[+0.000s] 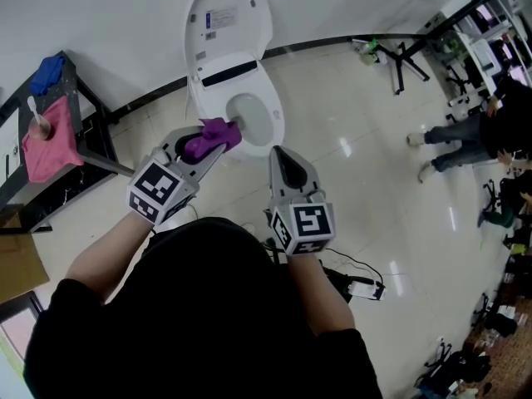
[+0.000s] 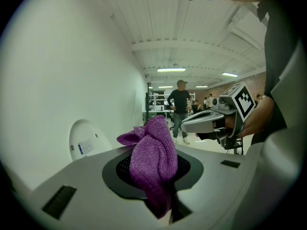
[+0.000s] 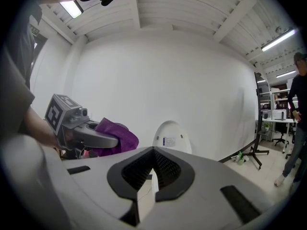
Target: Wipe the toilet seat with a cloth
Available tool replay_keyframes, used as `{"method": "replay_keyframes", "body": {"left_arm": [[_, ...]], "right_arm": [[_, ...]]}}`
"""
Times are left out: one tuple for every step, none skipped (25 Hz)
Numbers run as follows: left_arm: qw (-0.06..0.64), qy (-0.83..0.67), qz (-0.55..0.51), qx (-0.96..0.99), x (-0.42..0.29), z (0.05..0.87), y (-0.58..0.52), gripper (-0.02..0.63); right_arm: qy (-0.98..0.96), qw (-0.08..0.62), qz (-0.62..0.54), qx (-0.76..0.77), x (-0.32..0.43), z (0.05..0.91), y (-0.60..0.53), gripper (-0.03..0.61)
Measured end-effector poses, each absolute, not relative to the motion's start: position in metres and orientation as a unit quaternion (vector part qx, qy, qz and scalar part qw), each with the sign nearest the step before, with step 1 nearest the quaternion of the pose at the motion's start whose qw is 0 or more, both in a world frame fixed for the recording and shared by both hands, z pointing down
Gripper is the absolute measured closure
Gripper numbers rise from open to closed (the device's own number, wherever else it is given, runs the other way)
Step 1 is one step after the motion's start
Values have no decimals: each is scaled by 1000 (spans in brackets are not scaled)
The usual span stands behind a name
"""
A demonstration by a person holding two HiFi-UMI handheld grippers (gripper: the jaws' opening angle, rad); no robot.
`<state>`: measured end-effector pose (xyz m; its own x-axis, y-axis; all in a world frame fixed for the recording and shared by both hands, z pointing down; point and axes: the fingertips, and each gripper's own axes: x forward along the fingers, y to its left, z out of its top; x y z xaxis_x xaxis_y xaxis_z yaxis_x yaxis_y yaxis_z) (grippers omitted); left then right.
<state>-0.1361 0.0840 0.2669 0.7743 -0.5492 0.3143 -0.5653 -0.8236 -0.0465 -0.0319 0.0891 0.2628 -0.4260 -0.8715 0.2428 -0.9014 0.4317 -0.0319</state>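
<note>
Held cloth (image 1: 213, 137) in left gripper (image 1: 223, 138) jaws over the toilet seat (image 1: 271, 128) near rim; held right gripper (image 1: 280, 158) beside that seat, jaws closed, empty.

The toilet (image 1: 218, 98) is standing against the wall (image 1: 116, 23) at the far middle of the floor (image 1: 374, 189), directly ahead of the person. Its lid (image 1: 229, 19) is standing upright behind the seat (image 1: 274, 119), next to the wall. The left gripper (image 1: 223, 138) is sitting at the near-left edge of the seat, with the cloth (image 1: 209, 138) lying between its jaws. The right gripper (image 1: 278, 156) is hanging to the right of the left gripper, just before the seat's front edge, its jaws meeting on nothing. A rack (image 1: 83, 131) is standing left of the toilet, along the wall. Seated people (image 1: 465, 135) are occupying the far right, well apart from the toilet.
</note>
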Motion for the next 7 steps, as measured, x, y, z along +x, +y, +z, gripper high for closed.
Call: {"method": "replay_keyframes", "body": {"left_arm": [[25, -296, 159, 942, -136, 267, 84, 522], [25, -295, 159, 942, -136, 267, 85, 522], [25, -295, 159, 942, -136, 267, 85, 522], [25, -295, 160, 942, -136, 267, 85, 522], [25, -295, 160, 942, -136, 267, 85, 522], [25, -296, 160, 942, -136, 267, 85, 522], [25, -296, 160, 941, -136, 267, 85, 522]], "right_arm": [[-841, 96, 78, 527, -32, 263, 89, 565], [-841, 96, 77, 527, -32, 263, 90, 565], [-841, 96, 76, 527, -32, 262, 90, 565], [-841, 96, 76, 527, -32, 262, 90, 565], [-841, 96, 76, 527, -32, 262, 90, 565], [-841, 96, 75, 527, -32, 261, 90, 565], [-841, 97, 75, 527, -32, 261, 90, 566]]}}
